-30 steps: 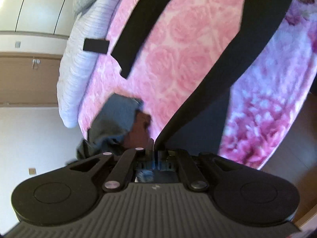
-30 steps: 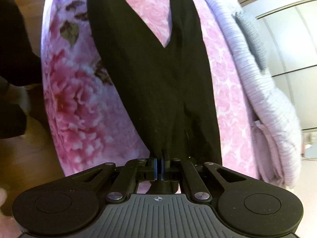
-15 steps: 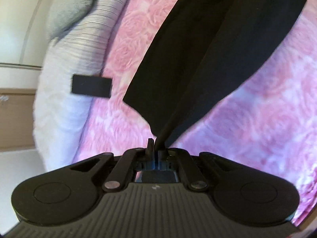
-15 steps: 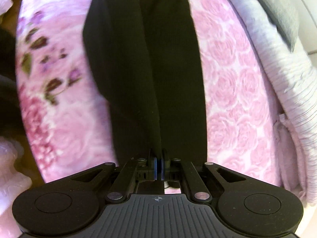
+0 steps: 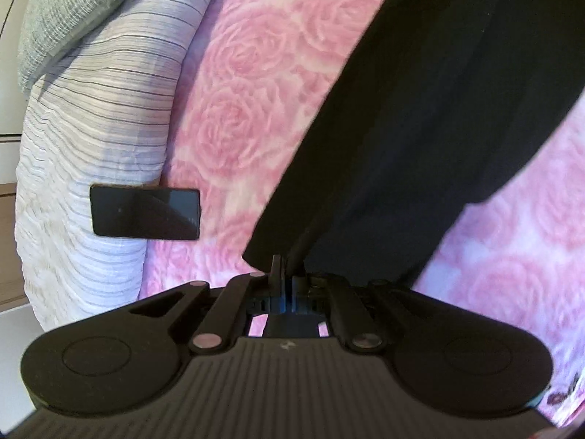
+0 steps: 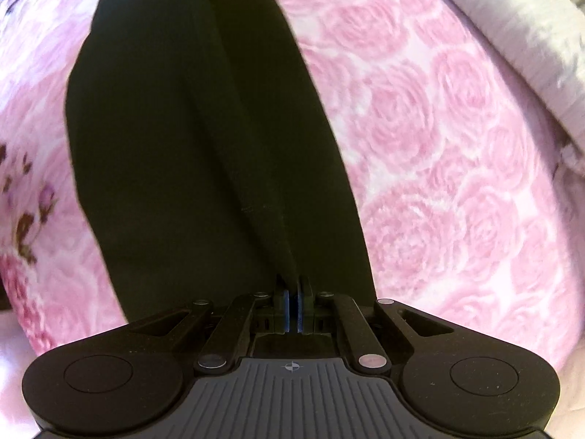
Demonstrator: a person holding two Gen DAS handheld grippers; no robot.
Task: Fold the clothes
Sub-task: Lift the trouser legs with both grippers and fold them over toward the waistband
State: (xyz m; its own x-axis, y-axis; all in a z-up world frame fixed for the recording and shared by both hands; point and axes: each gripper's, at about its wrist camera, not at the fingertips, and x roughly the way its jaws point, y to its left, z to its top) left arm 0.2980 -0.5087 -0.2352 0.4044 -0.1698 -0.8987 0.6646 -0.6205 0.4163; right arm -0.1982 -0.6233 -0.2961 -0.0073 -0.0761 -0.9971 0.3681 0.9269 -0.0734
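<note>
The black trousers [image 5: 431, 109] are the thing to go by here. To their left in the left wrist view lies a dark phone [image 5: 145, 213], half on the pink rose blanket [image 5: 234, 117] and half on a striped white quilt [image 5: 95, 109], with a grey pillow [image 5: 69, 11] further left and up. The left gripper [image 5: 283, 274] has its jaws squeezed tight on one edge of the trousers. The right gripper [image 6: 292, 292] also has its jaws pinched on the black cloth, right where two long parts come together. The step looks like a fold in the middle of being made: both ends are held and the two long parts lie side by side over the blanket on the bed. I think the next move needs both held edges laid down evenly on the blanket, kept clear of the phone, so the cloth lands flat with no bunching. The trousers look soft, plain black and floppy, with a seam [image 6: 263, 207] near the right gripper.
</note>
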